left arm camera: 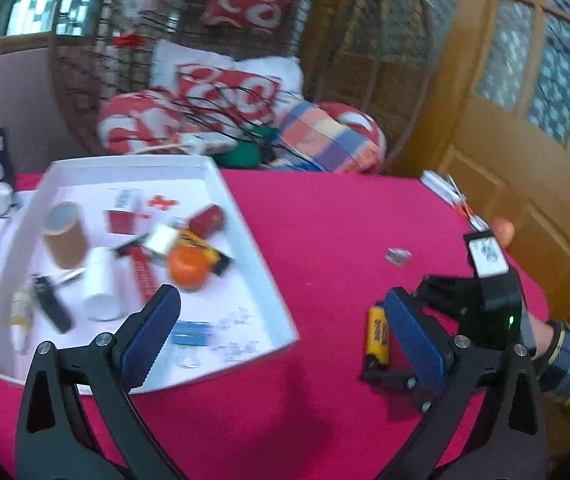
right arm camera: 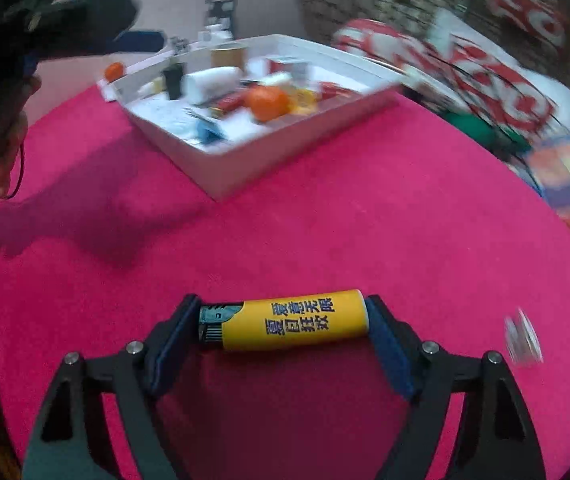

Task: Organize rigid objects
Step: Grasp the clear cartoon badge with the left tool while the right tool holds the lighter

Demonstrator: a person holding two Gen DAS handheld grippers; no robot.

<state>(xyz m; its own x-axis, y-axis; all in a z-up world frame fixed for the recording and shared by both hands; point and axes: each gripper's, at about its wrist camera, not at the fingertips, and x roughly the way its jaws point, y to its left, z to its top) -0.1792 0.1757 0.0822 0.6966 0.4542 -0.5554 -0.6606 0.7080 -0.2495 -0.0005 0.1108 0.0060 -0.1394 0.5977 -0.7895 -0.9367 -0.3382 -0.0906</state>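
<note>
A yellow lighter with dark printed characters lies crosswise on the pink tablecloth. My right gripper holds it lengthwise, one blue pad against each end. In the left wrist view the same lighter shows at the right, with the right tool's black housing behind it. My left gripper hangs open over bare cloth, nothing between its fingers, close to the near corner of a white tray. The tray holds an orange, a cardboard tube, a white cylinder and several small boxes.
A small clear bit lies on the cloth beyond the lighter. Papers and pens sit at the table's far right edge. A wicker hanging chair with red and white cushions stands behind the table, a wooden door to the right.
</note>
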